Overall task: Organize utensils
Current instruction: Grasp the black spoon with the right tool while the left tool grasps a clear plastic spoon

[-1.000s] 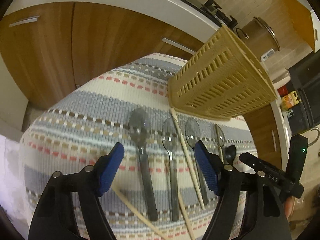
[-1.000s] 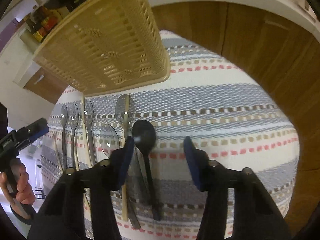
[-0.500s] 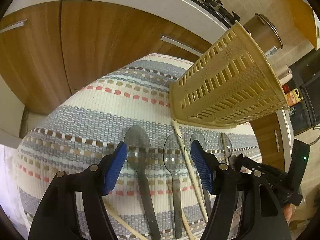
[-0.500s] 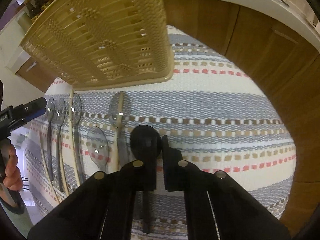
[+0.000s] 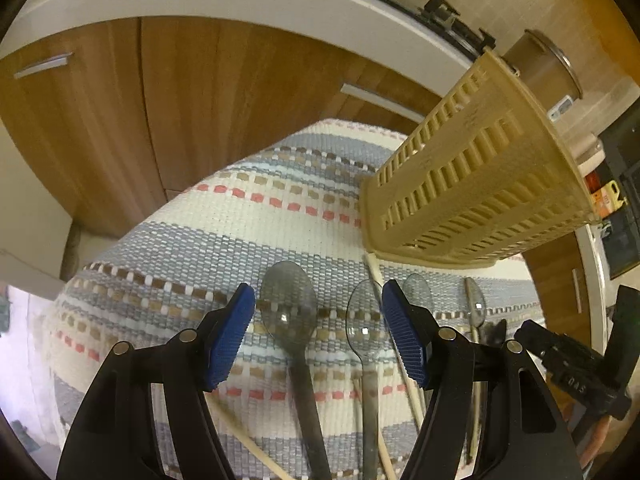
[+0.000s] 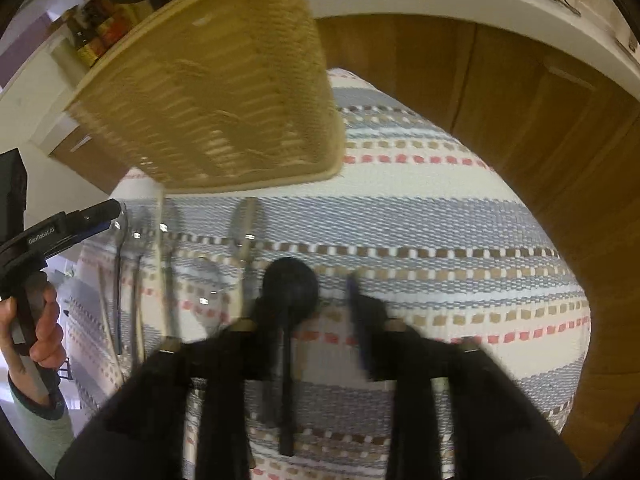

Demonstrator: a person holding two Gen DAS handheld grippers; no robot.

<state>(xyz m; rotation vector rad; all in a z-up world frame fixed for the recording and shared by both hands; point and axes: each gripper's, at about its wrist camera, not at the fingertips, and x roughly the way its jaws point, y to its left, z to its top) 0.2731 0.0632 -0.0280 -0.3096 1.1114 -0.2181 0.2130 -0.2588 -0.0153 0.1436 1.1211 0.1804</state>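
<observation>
Opening at this moment, my right gripper point(image 6: 316, 320) has its fingers point(image 6: 357, 320) parting around the bowl of the black spoon point(image 6: 289, 312), though motion blur keeps me from telling whether either pad touches it. That spoon lies flat on the striped woven mat point(image 6: 440, 216), its long axis running from the bowl, nearest the basket, back under my gripper toward the camera. My left gripper point(image 5: 318, 336) hangs with its blue fingers point(image 5: 230, 334) well apart, pressing on nothing; between them lie a large clear spoon point(image 5: 289, 312) and a smaller clear spoon point(image 5: 363, 328), both with bowls pointing away from me and handles running back beneath the gripper. A wooden chopstick point(image 5: 394, 344) crosses just beside the right-hand finger, its far tip touching the base of the tan slotted basket point(image 5: 472, 184), which lies tipped on its side on the mat. More clear spoons point(image 5: 474, 308) lie parallel farther right. From the right wrist I see the person's hand point(image 6: 44, 328) gripping the left tool's handle. Wooden cabinet doors point(image 5: 180, 112) rise behind the mat.
</observation>
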